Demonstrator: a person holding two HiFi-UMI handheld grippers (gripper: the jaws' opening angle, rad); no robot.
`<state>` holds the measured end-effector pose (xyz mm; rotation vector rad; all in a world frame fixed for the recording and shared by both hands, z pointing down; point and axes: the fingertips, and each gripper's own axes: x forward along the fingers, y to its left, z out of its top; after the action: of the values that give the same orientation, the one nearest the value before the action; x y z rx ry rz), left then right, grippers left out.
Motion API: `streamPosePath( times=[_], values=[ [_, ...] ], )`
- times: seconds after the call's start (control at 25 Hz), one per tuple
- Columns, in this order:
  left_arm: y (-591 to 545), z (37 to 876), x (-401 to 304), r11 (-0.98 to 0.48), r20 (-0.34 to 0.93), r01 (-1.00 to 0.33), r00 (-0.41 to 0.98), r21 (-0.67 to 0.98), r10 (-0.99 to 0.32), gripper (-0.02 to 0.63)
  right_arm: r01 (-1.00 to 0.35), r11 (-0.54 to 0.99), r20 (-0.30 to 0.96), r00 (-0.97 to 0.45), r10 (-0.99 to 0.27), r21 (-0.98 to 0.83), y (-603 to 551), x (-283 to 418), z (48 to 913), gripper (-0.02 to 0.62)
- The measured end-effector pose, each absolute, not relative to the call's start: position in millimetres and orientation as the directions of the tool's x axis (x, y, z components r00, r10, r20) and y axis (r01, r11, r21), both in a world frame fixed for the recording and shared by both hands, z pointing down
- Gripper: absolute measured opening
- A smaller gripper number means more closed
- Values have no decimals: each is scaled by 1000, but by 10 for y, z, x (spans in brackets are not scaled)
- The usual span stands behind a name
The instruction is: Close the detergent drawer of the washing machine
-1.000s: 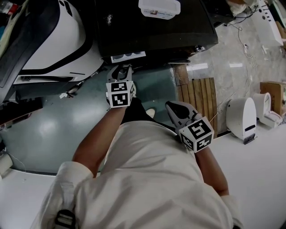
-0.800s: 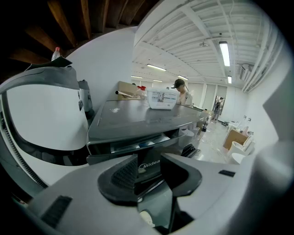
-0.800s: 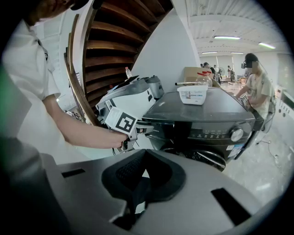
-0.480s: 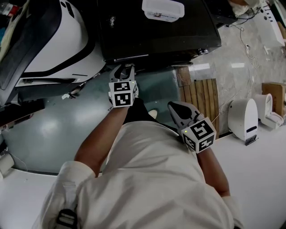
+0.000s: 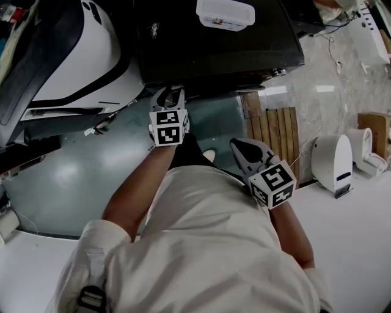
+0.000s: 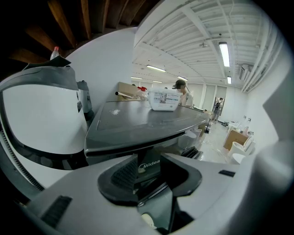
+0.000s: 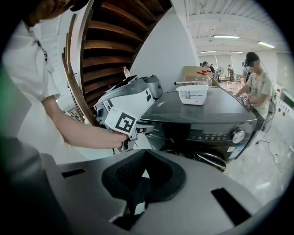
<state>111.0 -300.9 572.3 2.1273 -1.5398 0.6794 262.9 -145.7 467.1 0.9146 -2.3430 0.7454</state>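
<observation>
The dark washing machine [image 5: 214, 43] stands at the top of the head view. Its detergent drawer [image 6: 149, 165], the front panel with the brand name on it, sits flush in the machine's front. My left gripper [image 5: 168, 92] points at that panel with its tips against or just short of it. Its jaws stand apart, and the panel shows in the gap between them [image 6: 154, 183]. The right gripper view shows the left gripper's marker cube [image 7: 120, 121] at the machine's upper left corner. My right gripper [image 5: 235, 143] hangs back over the floor, shut and empty [image 7: 138, 197].
A white plastic box [image 5: 225, 13] sits on the washer's top. A white and black appliance [image 5: 73, 55] stands to the left. A wooden mat [image 5: 272, 131] and a small white device [image 5: 330, 160] lie to the right. A person [image 7: 255, 82] stands behind the machine.
A second ago the drawer stuck out with its white compartments showing. It has slid in and is flush now. The left gripper followed it slightly toward the machine; the right gripper stayed.
</observation>
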Motion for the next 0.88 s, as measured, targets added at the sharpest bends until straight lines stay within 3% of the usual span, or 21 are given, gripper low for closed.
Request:
streamPosePath(
  times=[0.88],
  values=[
    [-3063,5818,1107,-274,622,-959,257,72,-739,95,-734,613,640,-627,-445,-293,-1631,2701,4718,3]
  ],
)
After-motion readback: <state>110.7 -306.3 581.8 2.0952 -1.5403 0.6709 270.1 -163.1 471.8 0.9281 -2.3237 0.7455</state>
